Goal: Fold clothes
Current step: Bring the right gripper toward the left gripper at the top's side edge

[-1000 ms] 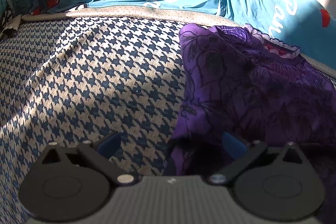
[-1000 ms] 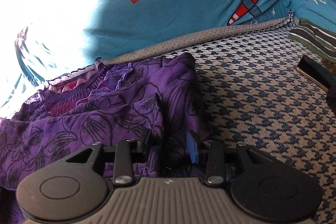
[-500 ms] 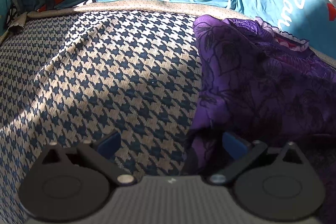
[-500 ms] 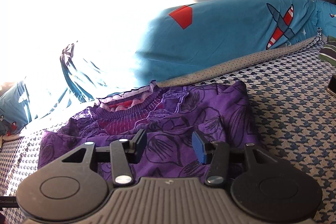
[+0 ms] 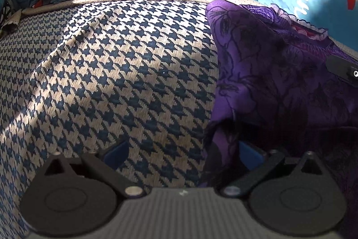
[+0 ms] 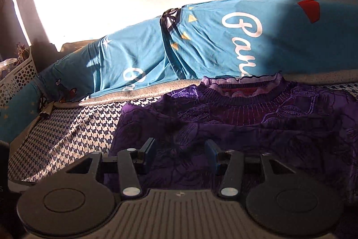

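A purple floral garment (image 5: 279, 82) with a frilled neckline lies on the houndstooth bed cover (image 5: 123, 82), at the right of the left wrist view. My left gripper (image 5: 182, 149) is open, low over the cover, its right finger (image 5: 248, 151) at the garment's left edge. In the right wrist view the garment (image 6: 246, 127) fills the middle and right. My right gripper (image 6: 180, 150) is open and empty above the garment's folded body. A black part of the right gripper (image 5: 342, 68) shows over the garment in the left wrist view.
Teal pillows with white lettering (image 6: 212, 44) line the far edge of the bed against a sunlit wall. A white perforated basket (image 6: 15, 77) stands at the far left. The houndstooth cover (image 6: 67, 136) lies bare to the left of the garment.
My right gripper has swung left and opened a little wider, from the garment's right edge to over its middle. My left gripper has shifted slightly left and stays open at the garment's edge.
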Demonstrator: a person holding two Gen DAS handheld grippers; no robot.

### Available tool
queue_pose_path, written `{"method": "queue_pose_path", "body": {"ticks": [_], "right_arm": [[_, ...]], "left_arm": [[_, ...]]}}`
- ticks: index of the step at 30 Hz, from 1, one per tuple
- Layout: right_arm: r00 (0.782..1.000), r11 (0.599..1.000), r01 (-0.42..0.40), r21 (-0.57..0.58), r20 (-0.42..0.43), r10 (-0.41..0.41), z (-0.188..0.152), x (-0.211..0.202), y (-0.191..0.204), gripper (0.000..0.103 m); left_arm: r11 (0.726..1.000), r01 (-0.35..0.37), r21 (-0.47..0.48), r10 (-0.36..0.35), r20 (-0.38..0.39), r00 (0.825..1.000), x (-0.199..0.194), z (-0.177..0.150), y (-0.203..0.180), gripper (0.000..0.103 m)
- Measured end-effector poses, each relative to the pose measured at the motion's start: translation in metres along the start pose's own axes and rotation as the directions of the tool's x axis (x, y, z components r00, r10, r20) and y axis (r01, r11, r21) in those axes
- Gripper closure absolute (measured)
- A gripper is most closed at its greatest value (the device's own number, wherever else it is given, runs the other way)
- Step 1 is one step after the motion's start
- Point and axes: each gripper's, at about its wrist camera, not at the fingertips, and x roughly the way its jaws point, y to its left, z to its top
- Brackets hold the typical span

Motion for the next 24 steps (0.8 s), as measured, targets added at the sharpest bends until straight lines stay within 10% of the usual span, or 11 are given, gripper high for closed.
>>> {"method": "queue_pose_path", "body": {"ticks": [24], "right_arm": [[0.987, 0.970, -0.158, -0.182, 0.001, 0.161, 0.001, 0.069, 0.083, 0.055]], "left_arm": [[0.994, 0.071, -0.088, -0.072, -0.010, 0.997, -0.001, 0.008, 0.027, 0.000]]}}
